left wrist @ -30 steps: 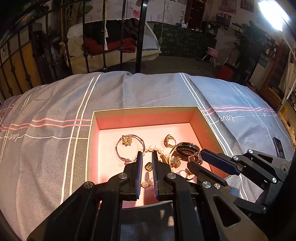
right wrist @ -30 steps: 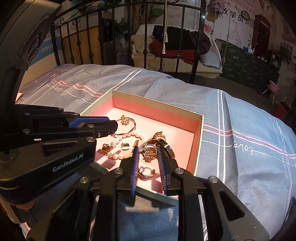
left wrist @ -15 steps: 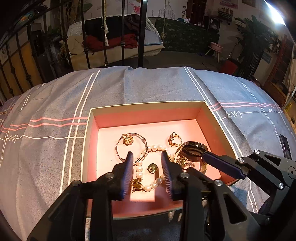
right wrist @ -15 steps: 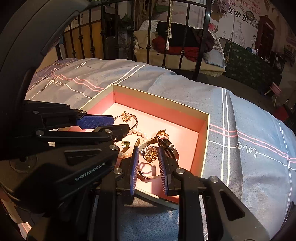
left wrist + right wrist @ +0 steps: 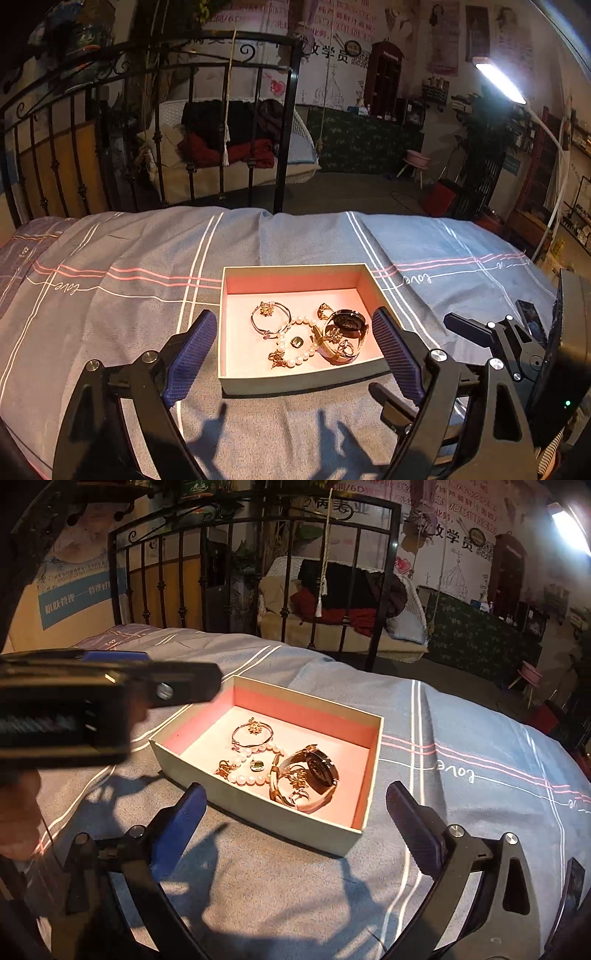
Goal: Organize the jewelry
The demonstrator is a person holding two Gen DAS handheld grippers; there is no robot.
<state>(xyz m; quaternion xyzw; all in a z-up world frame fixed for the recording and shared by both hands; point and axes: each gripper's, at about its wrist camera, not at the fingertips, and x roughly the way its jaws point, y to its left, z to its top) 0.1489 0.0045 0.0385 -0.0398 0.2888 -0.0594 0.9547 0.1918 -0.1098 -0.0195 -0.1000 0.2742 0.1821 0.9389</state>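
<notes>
Both the left gripper [image 5: 291,354] and right gripper [image 5: 293,823] hover wide open, empty, at six o'clock of the pink-lined cardboard box [image 5: 295,380] holding a white pearl bracelet [image 5: 295,360].

- Dim, warm-toned room; a bright white tube lamp [image 5: 499,83] at upper right blows out.
- Hard dark shadows fall on the grey striped bedspread [image 5: 122,258] nearest the cameras.
- Fisheye bends the edges; corners go black.
- The black left gripper [image 5: 92,698] is blurred.
</notes>
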